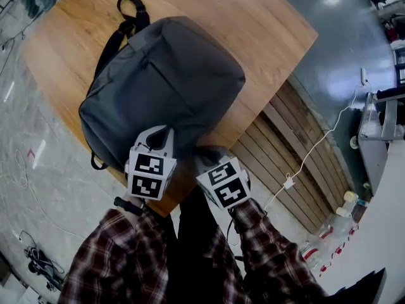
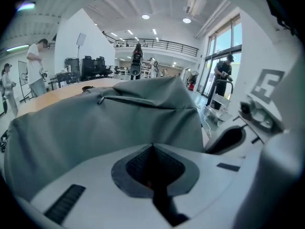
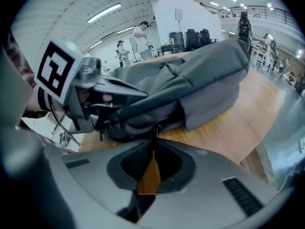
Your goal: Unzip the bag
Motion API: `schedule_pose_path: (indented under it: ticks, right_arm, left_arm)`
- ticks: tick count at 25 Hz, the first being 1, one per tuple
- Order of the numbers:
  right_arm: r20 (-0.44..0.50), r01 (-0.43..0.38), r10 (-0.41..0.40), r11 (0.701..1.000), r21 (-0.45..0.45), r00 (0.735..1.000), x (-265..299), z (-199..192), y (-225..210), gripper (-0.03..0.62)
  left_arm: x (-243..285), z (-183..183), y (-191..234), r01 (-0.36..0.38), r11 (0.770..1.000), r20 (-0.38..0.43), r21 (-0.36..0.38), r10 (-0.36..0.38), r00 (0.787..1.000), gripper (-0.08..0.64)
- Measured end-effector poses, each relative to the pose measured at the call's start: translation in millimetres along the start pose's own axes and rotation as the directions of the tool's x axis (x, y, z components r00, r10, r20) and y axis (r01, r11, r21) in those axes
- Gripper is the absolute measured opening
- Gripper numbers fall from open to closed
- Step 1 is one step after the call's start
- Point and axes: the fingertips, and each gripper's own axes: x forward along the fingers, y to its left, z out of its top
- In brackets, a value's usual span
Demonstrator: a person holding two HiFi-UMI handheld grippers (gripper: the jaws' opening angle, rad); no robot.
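Fingers of the left gripper [image 2: 153,147] are pressed together, tips against the grey backpack [image 1: 164,81] at its near edge. Those of the right gripper [image 3: 155,138] are closed on a zipper pull [image 3: 156,127] at the same edge. The backpack lies flat on a wooden table [image 1: 266,30], long axis running away from the person, carry handle [image 1: 130,5] at the far end. Surroundings: large bright hall, grey floor [image 1: 335,56], people [image 2: 223,78] in the distance.

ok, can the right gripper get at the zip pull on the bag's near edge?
Likely yes: the right gripper has its jaws at the pull, seemingly shut on it, nothing between. The left gripper pinches the bag alongside, clear of it.
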Motion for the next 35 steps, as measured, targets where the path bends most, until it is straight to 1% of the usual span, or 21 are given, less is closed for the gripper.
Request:
schedule_pose_path:
  ticks: [4, 9, 13, 15, 18, 20, 21, 22, 23, 24, 25, 26, 27, 28, 29, 30, 31, 32, 33, 34, 35]
  right_arm:
    - [0.051, 0.037, -0.041, 0.997, 0.071, 0.998, -3, -3, 22, 0.028]
    - [0.050, 0.066, -0.069, 0.996, 0.057, 0.996, 3, -10, 52, 0.028]
    - [0.031, 0.057, -0.059, 0.997, 0.054, 0.998, 9, -15, 74, 0.028]
    - [0.033, 0.053, -0.055, 0.997, 0.057, 0.998, 10, -16, 80, 0.028]
    - [0.043, 0.067, -0.068, 0.997, 0.037, 0.997, 6, -18, 74, 0.024]
    - [0.049, 0.074, -0.075, 0.997, 0.016, 0.996, 2, -19, 67, 0.021]
    - [0.051, 0.079, -0.079, 0.997, 0.007, 0.996, 0, -19, 65, 0.021]
    - [0.052, 0.085, -0.085, 0.996, -0.004, 0.995, 0, -17, 63, 0.021]
    - [0.055, 0.091, -0.090, 0.996, -0.013, 0.994, 0, -14, 63, 0.021]
    - [0.058, 0.097, -0.096, 0.995, -0.018, 0.994, -1, -12, 61, 0.021]
    - [0.061, 0.105, -0.103, 0.994, -0.022, 0.993, -2, -11, 59, 0.021]
    - [0.064, 0.113, -0.111, 0.993, -0.026, 0.992, -4, -11, 54, 0.020]
    - [0.067, 0.122, -0.120, 0.992, -0.029, 0.991, -7, -11, 48, 0.021]
    - [0.070, 0.131, -0.128, 0.991, -0.032, 0.989, -10, -12, 40, 0.021]
    - [0.073, 0.141, -0.138, 0.989, -0.036, 0.988, -13, -12, 32, 0.021]
    - [0.074, 0.153, -0.149, 0.987, -0.043, 0.986, -16, -13, 22, 0.021]
    - [0.072, 0.166, -0.162, 0.985, -0.051, 0.984, -18, -14, 12, 0.021]
    - [0.071, 0.180, -0.176, 0.982, -0.057, 0.982, -21, -14, 2, 0.021]
    - [0.070, 0.193, -0.189, 0.979, -0.061, 0.980, -22, -14, -9, 0.021]
    - [0.070, 0.205, -0.200, 0.977, -0.063, 0.977, -24, -15, -19, 0.021]
    - [0.070, 0.213, -0.208, 0.975, -0.067, 0.976, -24, -15, -28, 0.021]
  left_arm:
    - [0, 0, 6, -0.039, 0.999, -0.015, -0.021, 0.039, 0.999, 0.009]
    - [-3, -6, 15, -0.058, 0.997, -0.034, -0.047, 0.056, 0.998, 0.009]
    - [-2, -5, 18, -0.087, 0.994, -0.038, -0.067, 0.084, 0.996, 0.009]
    - [-2, -5, 19, -0.087, 0.994, -0.037, -0.067, 0.085, 0.996, 0.009]
    - [-4, -4, 16, -0.046, 0.996, -0.045, -0.071, 0.042, 0.998, 0.009]
    - [-5, -2, 8, 0.021, 0.999, -0.051, -0.050, -0.023, 0.998, 0.009]
    - [-7, 1, 4, 0.066, 0.998, -0.052, -0.012, -0.067, 0.996, 0.009]
    - [-9, 4, -1, 0.118, 0.992, -0.054, 0.047, -0.116, 0.992, 0.009]
    - [-13, 7, -7, 0.176, 0.977, -0.061, 0.121, -0.169, 0.984, 0.009]
    - [-17, 10, -15, 0.235, 0.951, -0.074, 0.202, -0.225, 0.972, 0.009]
    - [-21, 13, -24, 0.291, 0.913, -0.093, 0.287, -0.275, 0.957, 0.009]
    - [-23, 15, -34, 0.337, 0.865, -0.115, 0.371, -0.317, 0.941, 0.009]
    - [-23, 17, -44, 0.372, 0.811, -0.136, 0.451, -0.349, 0.927, 0.009]
    - [-22, 19, -53, 0.397, 0.751, -0.155, 0.527, -0.375, 0.914, 0.009]
    - [-20, 20, -62, 0.414, 0.684, -0.172, 0.600, -0.395, 0.902, 0.009]
    - [-18, 21, -69, 0.424, 0.610, -0.189, 0.669, -0.413, 0.891, 0.009]
    - [-14, 21, -76, 0.428, 0.530, -0.206, 0.732, -0.427, 0.880, 0.009]
    - [-9, 21, -80, 0.430, 0.451, -0.225, 0.782, -0.439, 0.870, 0.009]
    - [-3, 20, -84, 0.436, 0.387, -0.248, 0.813, -0.447, 0.859, 0.009]
    - [4, 19, -86, 0.449, 0.345, -0.272, 0.824, -0.454, 0.848, 0.009]
    - [10, 17, -87, 0.469, 0.325, -0.296, 0.821, -0.459, 0.837, 0.009]
